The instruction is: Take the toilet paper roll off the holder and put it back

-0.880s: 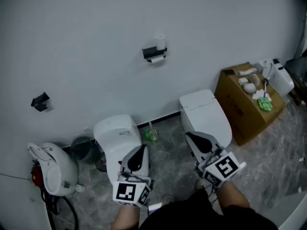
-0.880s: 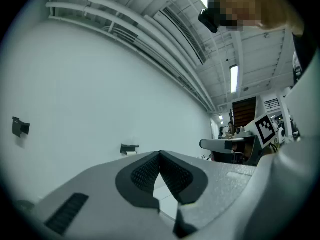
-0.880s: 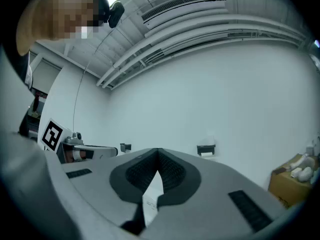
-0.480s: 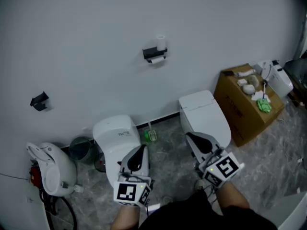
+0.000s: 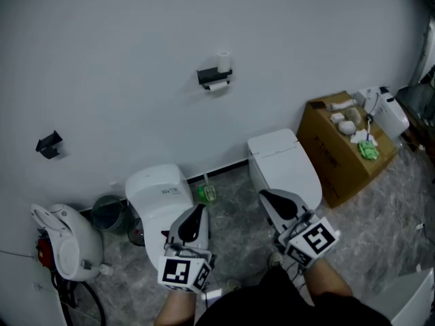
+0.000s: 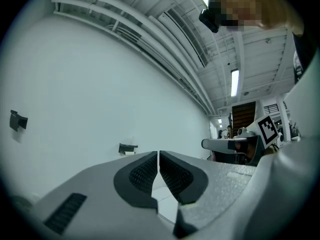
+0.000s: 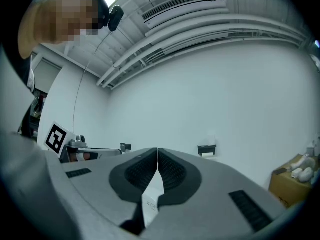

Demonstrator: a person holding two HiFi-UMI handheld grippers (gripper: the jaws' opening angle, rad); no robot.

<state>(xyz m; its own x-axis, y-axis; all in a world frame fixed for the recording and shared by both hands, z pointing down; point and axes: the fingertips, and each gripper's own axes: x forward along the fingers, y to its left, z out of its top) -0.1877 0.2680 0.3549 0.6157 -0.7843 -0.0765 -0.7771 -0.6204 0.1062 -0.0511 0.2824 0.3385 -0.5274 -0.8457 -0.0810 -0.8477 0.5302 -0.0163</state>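
Both pairs closed, nothing gripped: my left tongs (image 5: 197, 212) and my right tongs (image 5: 270, 197). The white toilet paper roll (image 5: 217, 85) hangs in the black wall-mounted holder (image 5: 206, 76), well apart from both; a second white roll (image 5: 223, 61) stands upright on top.

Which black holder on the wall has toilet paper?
The middle holder, with a white roll standing on top. The other holder, far left, is bare.

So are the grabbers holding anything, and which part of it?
Nothing. The left gripper and right gripper are both shut and empty; the toilet paper roll is on the wall holder.
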